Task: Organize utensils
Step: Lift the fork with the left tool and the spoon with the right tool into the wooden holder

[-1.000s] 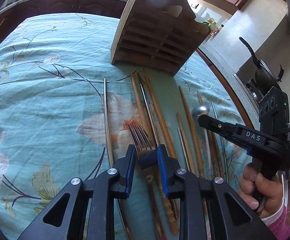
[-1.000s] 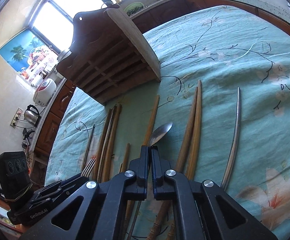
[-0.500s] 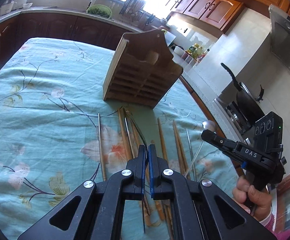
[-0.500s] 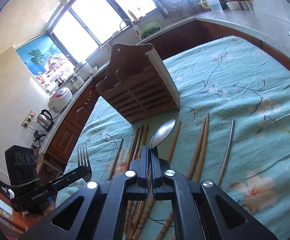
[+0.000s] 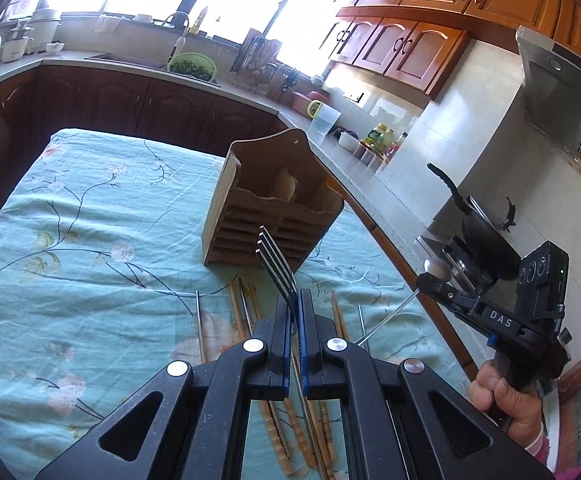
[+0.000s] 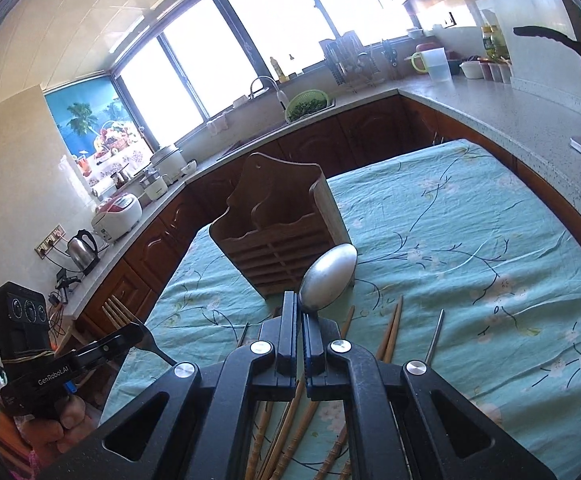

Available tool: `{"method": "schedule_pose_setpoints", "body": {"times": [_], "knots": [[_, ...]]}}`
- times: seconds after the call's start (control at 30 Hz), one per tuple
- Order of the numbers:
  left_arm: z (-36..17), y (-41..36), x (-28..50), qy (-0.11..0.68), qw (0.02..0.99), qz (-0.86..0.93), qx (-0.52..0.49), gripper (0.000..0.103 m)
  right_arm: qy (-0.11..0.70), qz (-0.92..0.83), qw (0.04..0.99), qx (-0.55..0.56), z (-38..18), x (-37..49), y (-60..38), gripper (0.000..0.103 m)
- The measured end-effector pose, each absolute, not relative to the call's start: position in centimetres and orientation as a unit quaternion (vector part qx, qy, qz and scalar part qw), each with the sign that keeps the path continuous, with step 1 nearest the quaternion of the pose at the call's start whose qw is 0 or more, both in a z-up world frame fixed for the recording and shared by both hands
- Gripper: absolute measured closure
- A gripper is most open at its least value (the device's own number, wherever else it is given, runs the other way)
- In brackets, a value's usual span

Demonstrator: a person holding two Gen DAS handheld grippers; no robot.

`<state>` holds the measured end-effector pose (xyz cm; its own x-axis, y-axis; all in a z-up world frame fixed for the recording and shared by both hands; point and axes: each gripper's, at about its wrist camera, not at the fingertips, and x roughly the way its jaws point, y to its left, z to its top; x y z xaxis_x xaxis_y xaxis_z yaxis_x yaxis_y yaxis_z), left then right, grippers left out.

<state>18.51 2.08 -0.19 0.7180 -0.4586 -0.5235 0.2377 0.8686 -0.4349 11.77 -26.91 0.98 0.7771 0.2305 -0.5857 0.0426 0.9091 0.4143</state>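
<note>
Two claws clamped | left claw: fork | right claw: spoon

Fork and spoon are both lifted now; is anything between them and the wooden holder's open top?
Nothing visible. The left hand-held gripper holds the fork and the right hand-held gripper holds the spoon, both above the cloth. The wooden holder stands beyond them. The chopsticks lie flat on the cloth below.
</note>
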Motion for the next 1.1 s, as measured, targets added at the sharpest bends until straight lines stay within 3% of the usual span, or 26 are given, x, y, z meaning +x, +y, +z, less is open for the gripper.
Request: {"method": "schedule_pose_setpoints", "body": {"times": [0.6, 0.87, 1.1], "knots": [[5.2, -1.2, 25.4, 0.207, 0.954, -0.165, -0.145, 0.102, 0.215, 0.005, 0.971, 0.102, 9.5, 21.4, -26.8, 0.101], [-1.1, -3.7, 30.6, 0.229, 0.954, -0.133, -0.138, 0.102, 0.256, 0.002, 0.964, 0.072, 4.5, 26.9, -26.1, 0.101], [-6.6, -6.6, 30.6, 0.259, 0.948, -0.13, -0.134, 0.101, 0.287, 0.014, 0.956, 0.063, 0.7, 27.9, -25.4, 0.101]]}}
